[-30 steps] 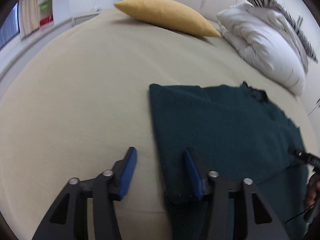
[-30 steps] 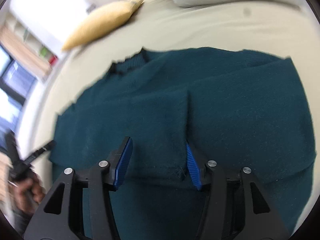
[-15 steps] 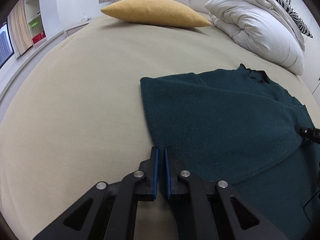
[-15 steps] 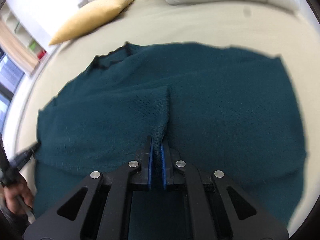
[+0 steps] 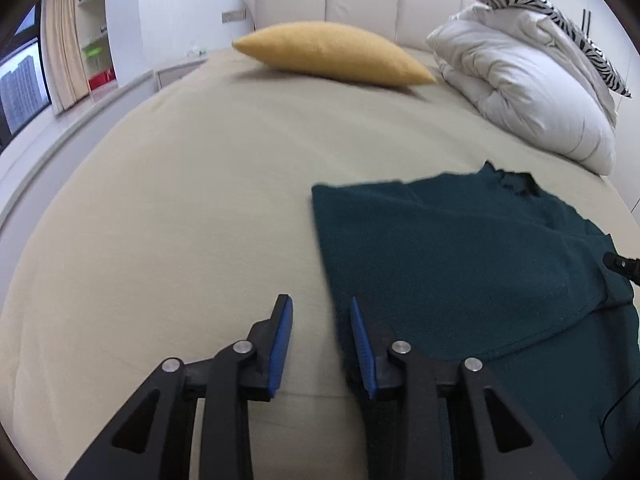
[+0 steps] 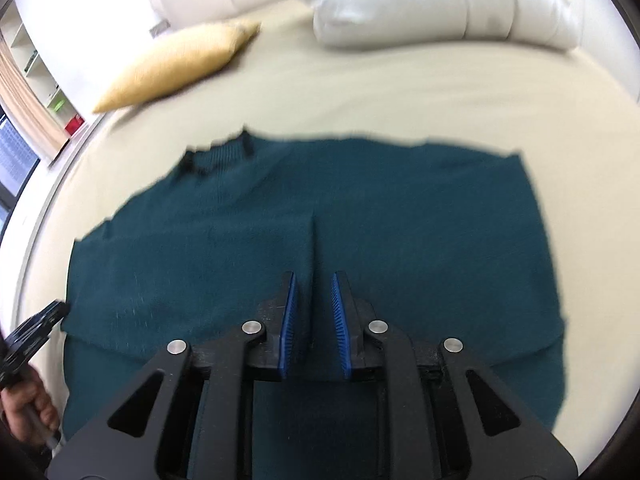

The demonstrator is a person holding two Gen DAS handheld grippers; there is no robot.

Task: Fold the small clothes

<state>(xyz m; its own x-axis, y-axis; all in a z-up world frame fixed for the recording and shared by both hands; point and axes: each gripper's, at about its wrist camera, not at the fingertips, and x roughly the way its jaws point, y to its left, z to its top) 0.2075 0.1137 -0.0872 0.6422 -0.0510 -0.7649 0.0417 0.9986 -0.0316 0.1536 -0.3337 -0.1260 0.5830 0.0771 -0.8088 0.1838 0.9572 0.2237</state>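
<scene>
While the teal sweater (image 6: 400, 240) lies part-folded on the bed (image 5: 200, 200), both grippers — left (image 5: 321, 322), right (image 6: 313, 300) — gape released, so its 2 loose flaps could slip apart.

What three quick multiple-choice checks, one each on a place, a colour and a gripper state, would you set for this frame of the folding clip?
1. Where does the yellow pillow lie?
A. on the garment
B. near the headboard, beyond the garment
C. on the floor

2. What colour is the garment spread on the bed?
A. red
B. dark teal
C. white

3. How do the left gripper and right gripper stand?
A. both open, holding nothing
B. both shut on cloth
C. only the left open

Answers: 1 B, the pillow rests at the far end by the headboard, apart from the cloth. 2 B, the knit is dark teal throughout. 3 A, a gap shows between each pair of blue pads.
</scene>
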